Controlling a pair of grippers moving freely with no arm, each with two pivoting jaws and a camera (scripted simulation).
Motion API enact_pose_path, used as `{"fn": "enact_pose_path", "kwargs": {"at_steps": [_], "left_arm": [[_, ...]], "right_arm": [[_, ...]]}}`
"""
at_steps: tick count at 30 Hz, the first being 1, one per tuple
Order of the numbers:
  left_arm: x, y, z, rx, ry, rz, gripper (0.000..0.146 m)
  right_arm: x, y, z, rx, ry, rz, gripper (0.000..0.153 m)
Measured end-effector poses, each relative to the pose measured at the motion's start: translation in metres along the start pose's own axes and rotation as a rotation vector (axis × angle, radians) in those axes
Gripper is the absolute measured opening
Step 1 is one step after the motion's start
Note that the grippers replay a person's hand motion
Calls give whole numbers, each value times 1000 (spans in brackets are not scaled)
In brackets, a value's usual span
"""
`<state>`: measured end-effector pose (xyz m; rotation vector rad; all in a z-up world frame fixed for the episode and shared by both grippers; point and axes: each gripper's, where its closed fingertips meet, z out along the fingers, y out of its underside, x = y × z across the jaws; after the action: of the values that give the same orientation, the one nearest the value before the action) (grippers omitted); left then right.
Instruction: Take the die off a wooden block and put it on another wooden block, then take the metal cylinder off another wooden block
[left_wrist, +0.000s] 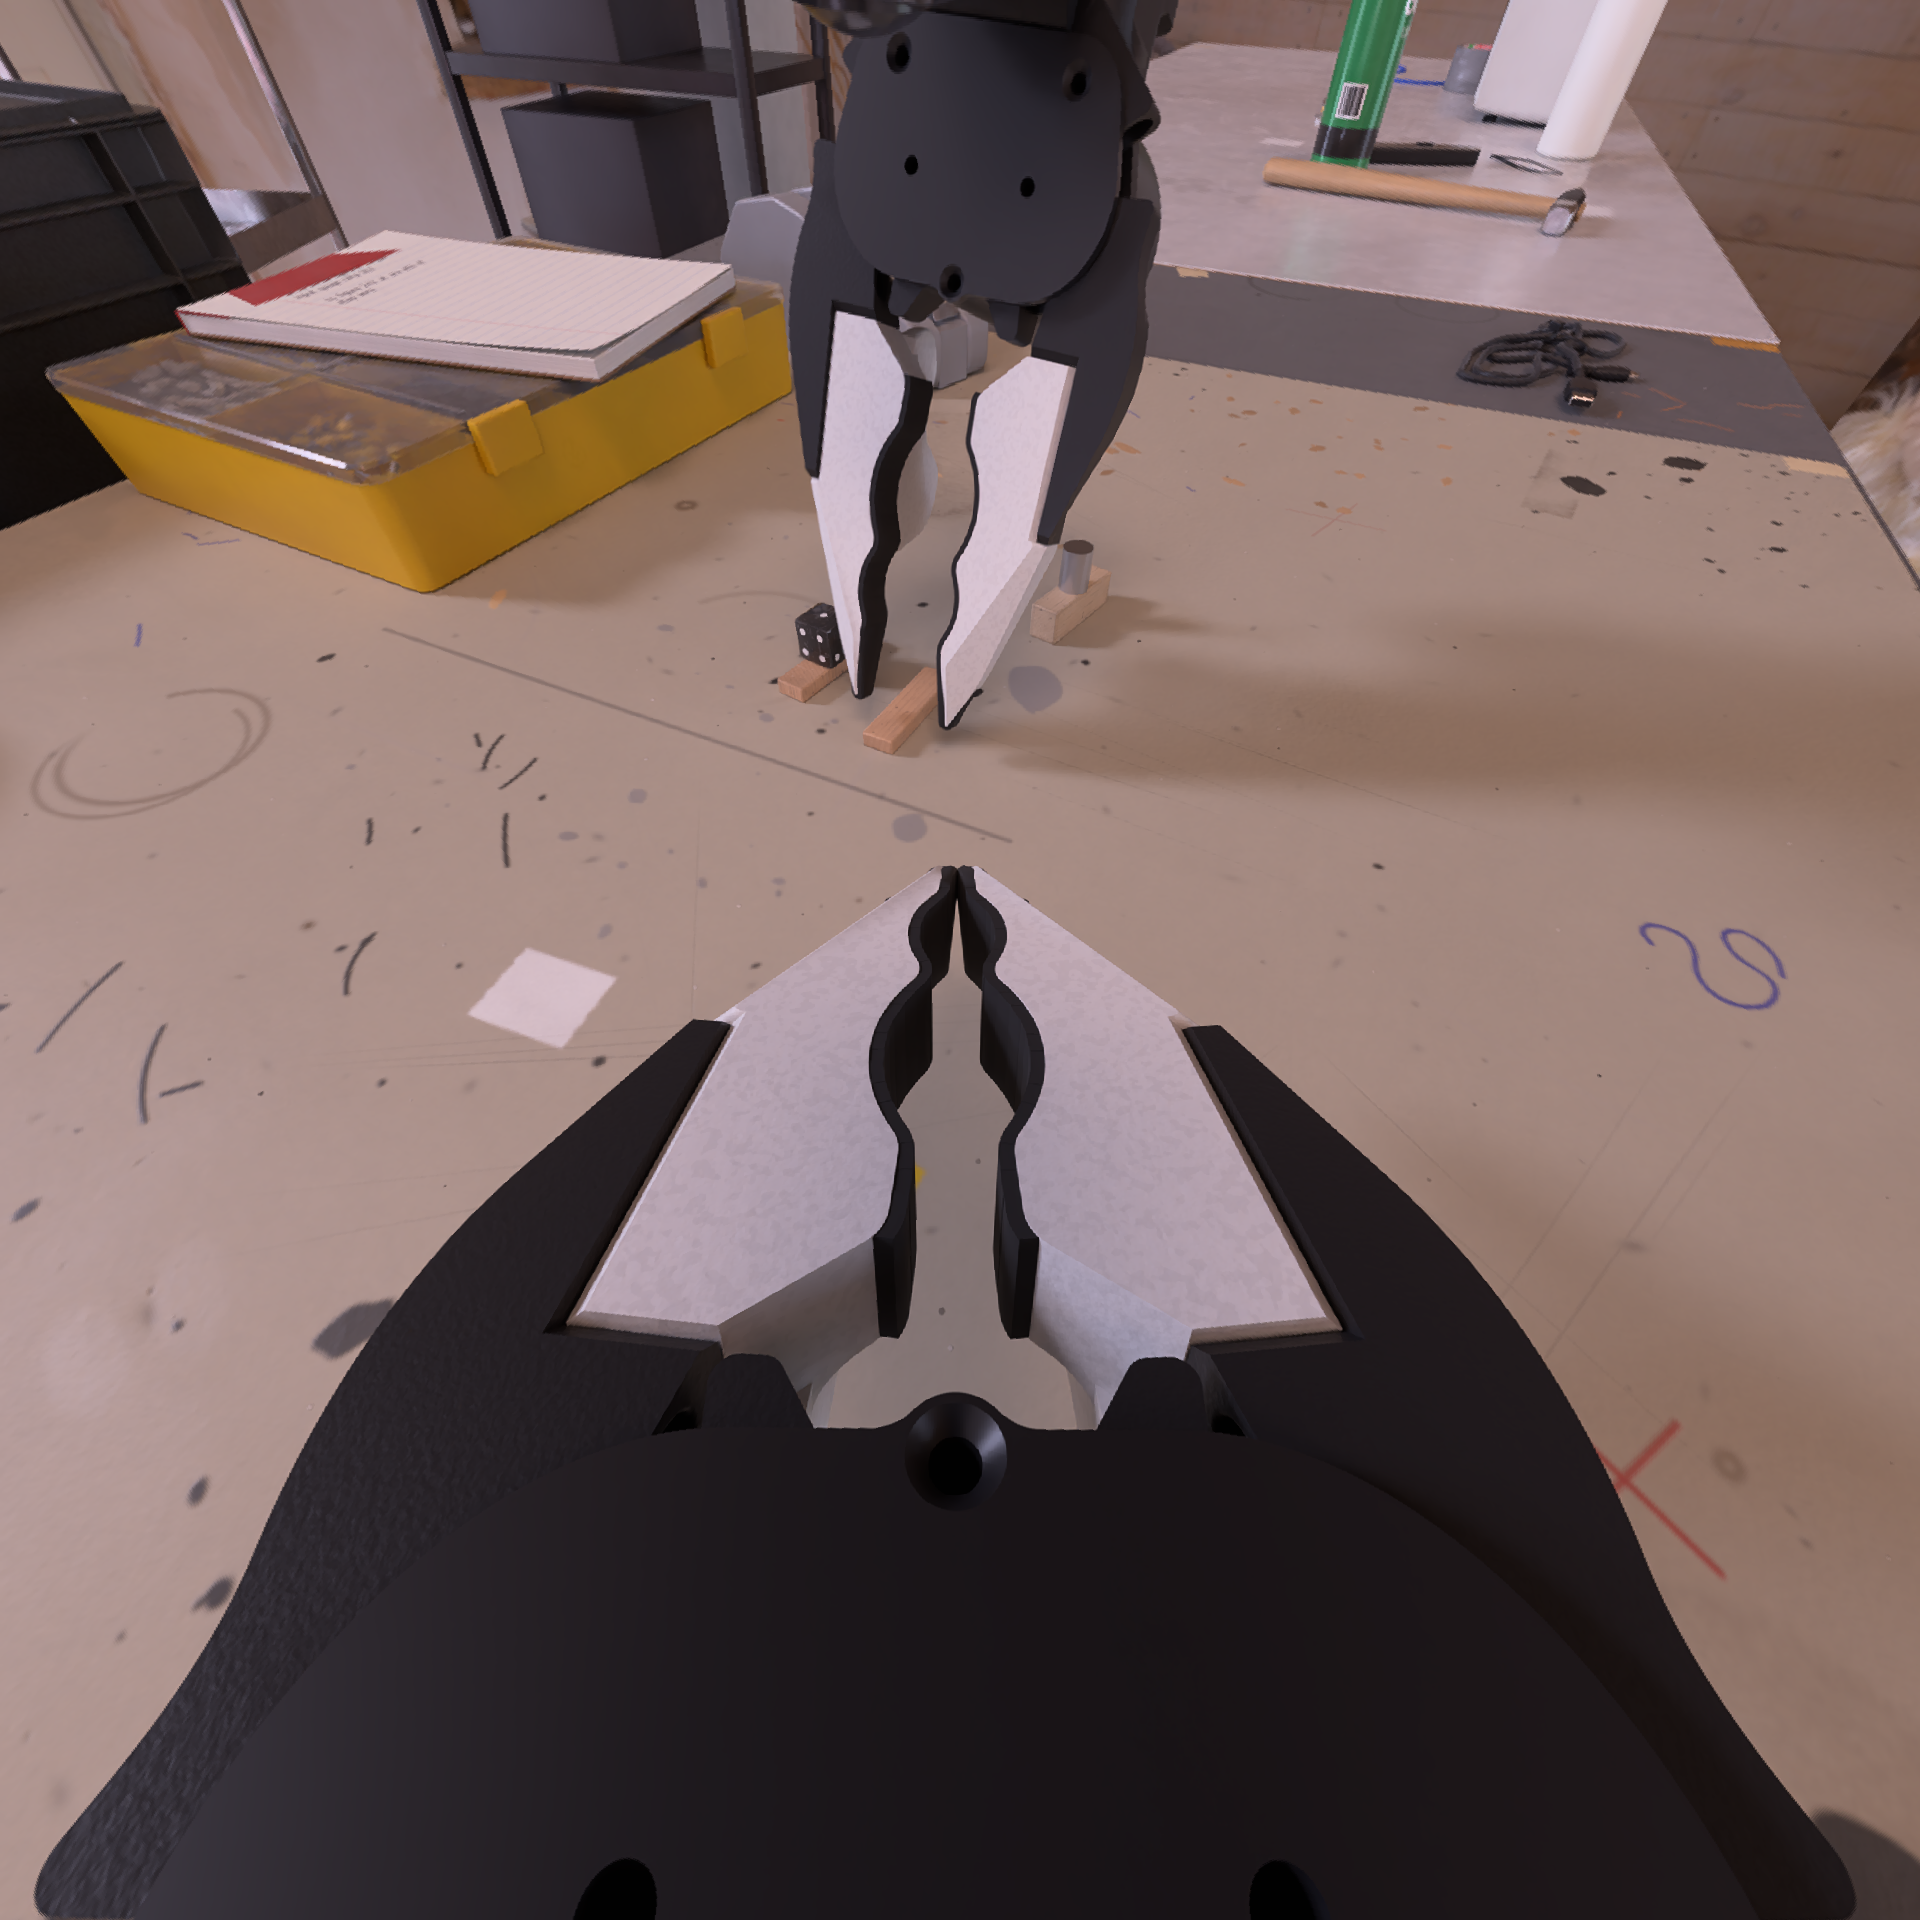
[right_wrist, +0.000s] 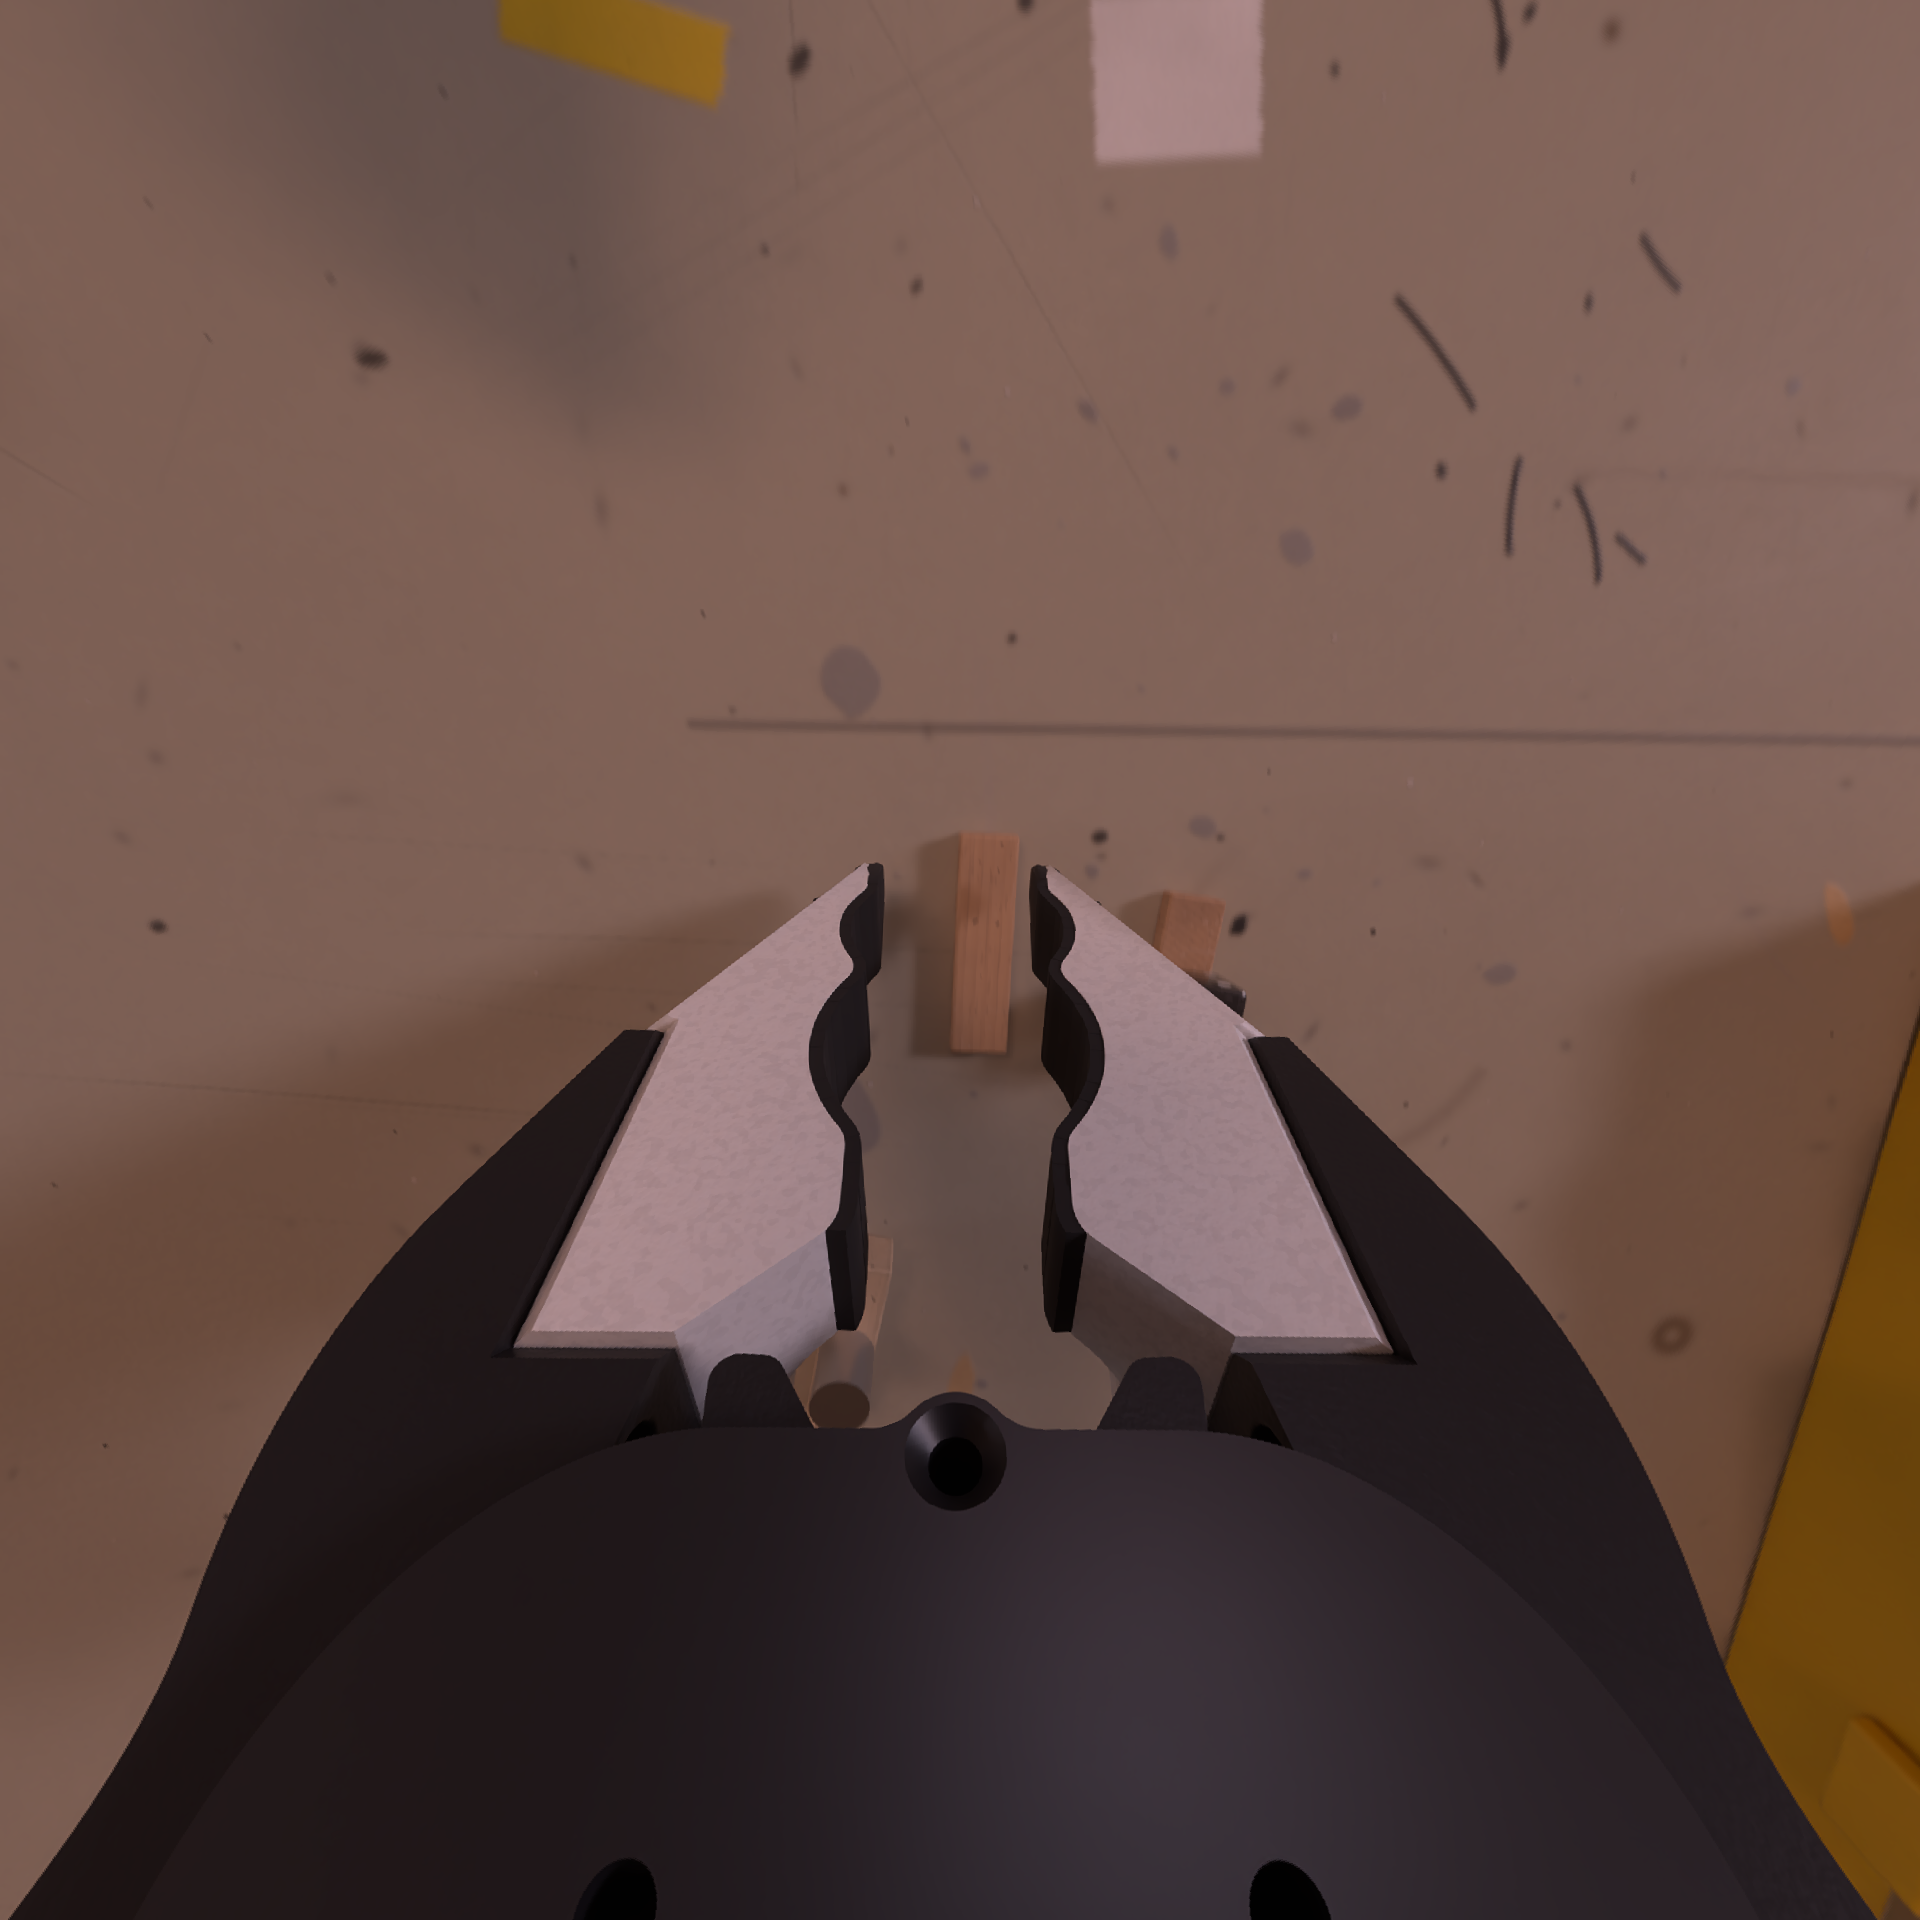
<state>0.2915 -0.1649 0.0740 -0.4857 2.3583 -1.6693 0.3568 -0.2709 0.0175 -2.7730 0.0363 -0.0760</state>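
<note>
In the left wrist view a black die (left_wrist: 818, 636) sits on the left wooden block (left_wrist: 808, 683). A bare wooden block (left_wrist: 900, 717) lies in the middle. A metal cylinder (left_wrist: 1075, 566) stands on the right wooden block (left_wrist: 1070, 608). My right gripper (left_wrist: 904, 707) points down, open and empty, with its tips either side of the bare block. In the right wrist view the right gripper (right_wrist: 956, 873) frames that block (right_wrist: 982, 945). The die's block (right_wrist: 1190, 928) shows to the right, and the cylinder (right_wrist: 842, 1387) near the gripper's base. My left gripper (left_wrist: 956, 873) is shut and empty, well short of the blocks.
A yellow organiser box (left_wrist: 416, 457) with a notebook (left_wrist: 468, 301) on it stands at the back left; its edge shows in the right wrist view (right_wrist: 1849, 1351). A hammer (left_wrist: 1434, 192), a green can (left_wrist: 1361, 83) and a black cable (left_wrist: 1548, 353) lie at the back right.
</note>
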Motion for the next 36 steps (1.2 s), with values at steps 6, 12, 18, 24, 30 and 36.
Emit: {"fn": "enact_pose_path", "kwargs": {"at_steps": [6, 12, 18, 24, 30, 36], "left_arm": [[0, 2, 1, -6, 10, -3, 0], [2, 0, -1, -1, 16, 2, 0], [3, 0, -1, -1, 25, 5, 0], [4, 2, 0, -11, 29, 8, 0], [4, 4, 1, -19, 26, 8, 0], [3, 5, 2, -24, 29, 5, 0]], "right_arm": [[-12, -25, 9, 5, -11, -50, 28], [-11, -29, 8, -5, 13, -67, 36], [25, -8, -27, 9, 96, 34, 38], [46, 28, -26, -53, 110, 111, 42], [48, 29, -10, -29, 94, 125, 41], [43, 24, -5, -20, 72, 101, 16]]}}
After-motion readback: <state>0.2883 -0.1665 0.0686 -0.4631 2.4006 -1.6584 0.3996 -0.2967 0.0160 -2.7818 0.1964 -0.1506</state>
